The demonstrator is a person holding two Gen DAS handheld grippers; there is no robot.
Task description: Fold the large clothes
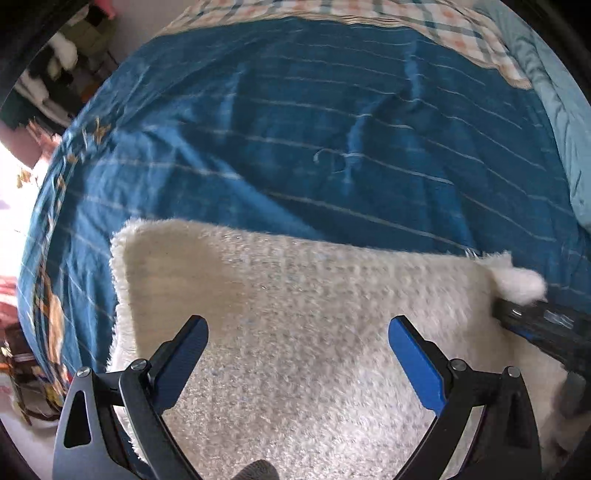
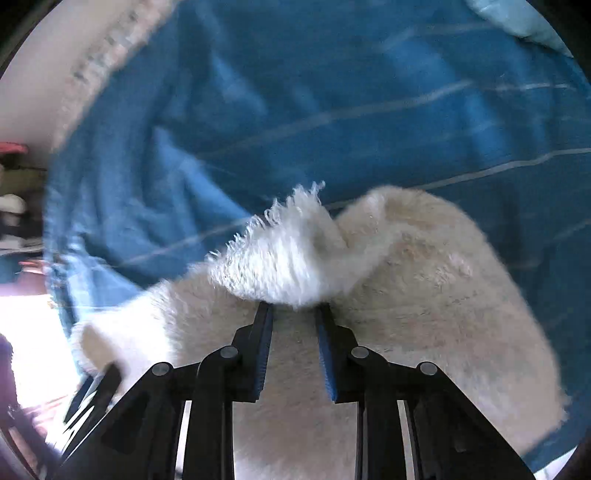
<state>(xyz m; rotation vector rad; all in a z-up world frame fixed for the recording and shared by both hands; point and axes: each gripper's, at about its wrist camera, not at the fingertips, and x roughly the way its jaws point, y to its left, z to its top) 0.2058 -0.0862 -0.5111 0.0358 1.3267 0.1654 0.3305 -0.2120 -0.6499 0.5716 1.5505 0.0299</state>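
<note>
We judge the fold to be partly done: the fluffy white garment (image 1: 295, 332) lies under and ahead of our left gripper (image 1: 297, 338) as a compact, roughly rectangular slab with a straight far edge and a rounded far-left corner, which looks like a piece already doubled at least once, though we cannot count the layers. Our left gripper hangs over it with its jaws spread wide and nothing between them, the pile showing plainly in the gap. Our right gripper (image 2: 295, 314) has its jaws drawn in on a fringed corner (image 2: 280, 258) of the same garment; the tuft bunches right at the fingertips and stands up ahead of them, so we take it as pinched and lifted. In the left wrist view that tuft shows far to the right of our left gripper, beside the dark body of the other tool. What seems left is to carry this corner across, lay it flat and square the edges; we cannot tell whether another fold is needed. The garment rests on a bed covered by a deep blue striped sheet (image 1: 295, 129), wrinkled ahead of both grippers. Beyond it lies a checked blanket (image 1: 443, 29), with pale blue bedding (image 1: 565, 122) to the far right. Left of the bed, cluttered shelves (image 1: 62, 66) and bright light fill the room's edge.
</note>
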